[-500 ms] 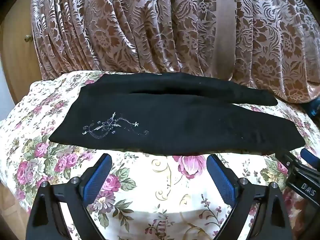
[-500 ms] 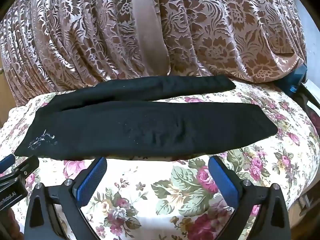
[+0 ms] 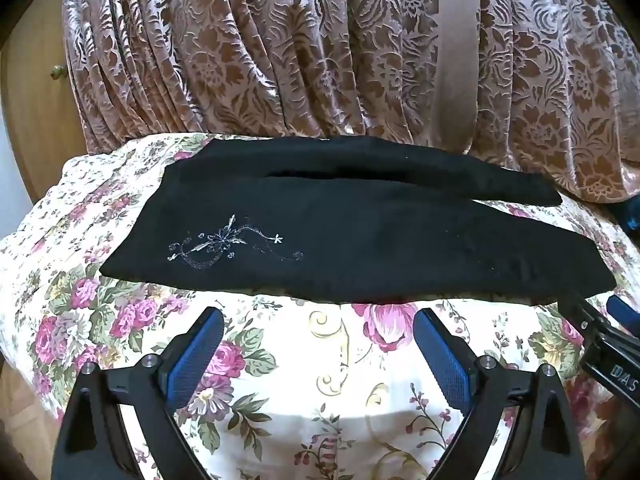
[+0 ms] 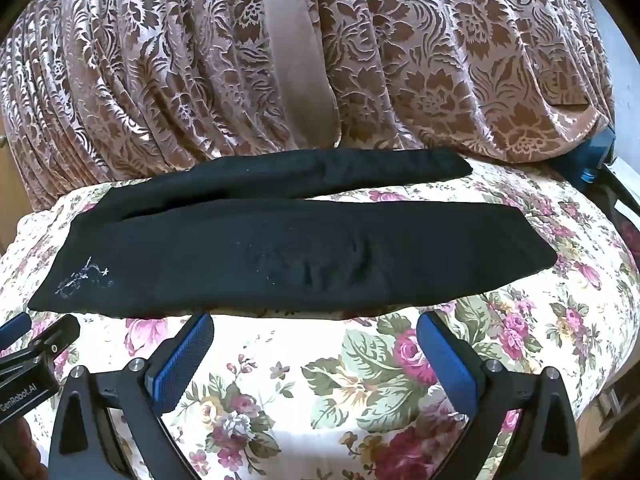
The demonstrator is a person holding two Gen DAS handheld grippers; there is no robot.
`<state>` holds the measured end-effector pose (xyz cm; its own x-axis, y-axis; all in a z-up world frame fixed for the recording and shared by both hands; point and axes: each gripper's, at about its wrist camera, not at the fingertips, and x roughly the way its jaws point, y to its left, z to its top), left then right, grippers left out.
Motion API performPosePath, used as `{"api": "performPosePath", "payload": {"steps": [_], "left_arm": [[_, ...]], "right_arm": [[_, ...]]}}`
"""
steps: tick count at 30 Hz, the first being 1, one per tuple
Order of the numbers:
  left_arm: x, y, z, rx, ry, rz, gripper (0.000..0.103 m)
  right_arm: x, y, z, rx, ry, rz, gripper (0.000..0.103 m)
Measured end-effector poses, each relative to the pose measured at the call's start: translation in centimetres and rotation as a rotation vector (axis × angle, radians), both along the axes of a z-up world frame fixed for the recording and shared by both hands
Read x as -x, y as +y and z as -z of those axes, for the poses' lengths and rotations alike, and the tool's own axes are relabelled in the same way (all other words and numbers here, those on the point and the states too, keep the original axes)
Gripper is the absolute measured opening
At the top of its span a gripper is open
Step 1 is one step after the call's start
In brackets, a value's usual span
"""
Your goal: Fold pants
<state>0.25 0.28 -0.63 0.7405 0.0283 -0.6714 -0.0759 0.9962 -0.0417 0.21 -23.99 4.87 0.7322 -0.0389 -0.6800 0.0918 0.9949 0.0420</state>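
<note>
Black pants (image 3: 360,240) (image 4: 304,256) lie flat across a floral-covered surface, waist at the left, both legs stretching right. A pale embroidered motif (image 3: 228,246) marks the near leg by the waist. My left gripper (image 3: 318,320) hovers open just short of the pants' near edge, towards the waist end, blue pads wide apart with nothing between them. My right gripper (image 4: 316,322) is open too, its tips at the near edge of the near leg around mid-length. Each gripper shows at the other view's side edge.
The floral cloth (image 3: 344,400) (image 4: 304,392) covers the surface, which drops off at left and right. A brown patterned curtain (image 3: 320,48) (image 4: 320,48) hangs right behind the pants. A wooden cabinet door (image 3: 36,92) stands at far left, and a blue-black object (image 4: 592,156) at far right.
Both grippers have edged slightly forward toward the pants' near edge. The pants have not moved.
</note>
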Motion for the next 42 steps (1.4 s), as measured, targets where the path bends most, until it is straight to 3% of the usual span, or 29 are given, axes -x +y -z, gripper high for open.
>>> {"api": "performPosePath", "payload": {"steps": [42], "left_arm": [[-0.36, -0.32, 0.86, 0.005, 0.037, 0.006, 0.096]], "right_arm": [[-0.47, 0.04, 0.77, -0.003, 0.033, -0.006, 0.103]]}}
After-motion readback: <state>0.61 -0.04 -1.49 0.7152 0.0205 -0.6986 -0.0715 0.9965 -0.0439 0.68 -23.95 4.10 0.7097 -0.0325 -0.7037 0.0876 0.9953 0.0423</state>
